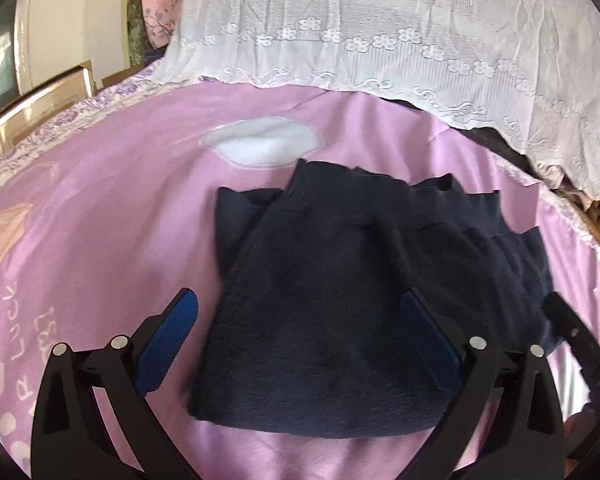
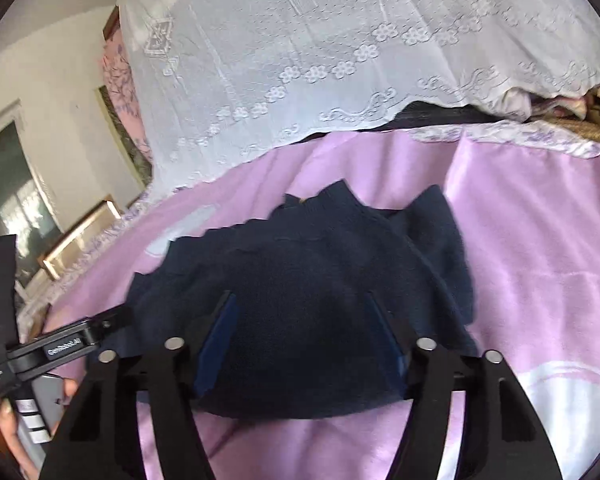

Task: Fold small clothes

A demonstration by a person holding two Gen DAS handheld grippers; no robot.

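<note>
A dark navy knitted garment [image 1: 340, 280] lies folded on the pink blanket [image 1: 120, 208], its ribbed hem at the far side. My left gripper [image 1: 300, 300] stands open and wide above its near part. The left pad [image 1: 172, 344] is over bare blanket and the right pad [image 1: 424, 336] is over the cloth. In the right wrist view the same garment [image 2: 320, 264] fills the middle. My right gripper [image 2: 300, 298] hovers over it with its jaws half apart and both blue pads [image 2: 220, 340] over the fabric. No cloth looks pinched between them.
A white lace cover [image 1: 380, 28] drapes over a heap at the back, with dark cloth [image 1: 496, 140] showing under its edge. A wooden frame [image 1: 36, 104] stands beyond the bed's left edge. A hand [image 2: 16, 428] holds the other gripper's handle at the lower left.
</note>
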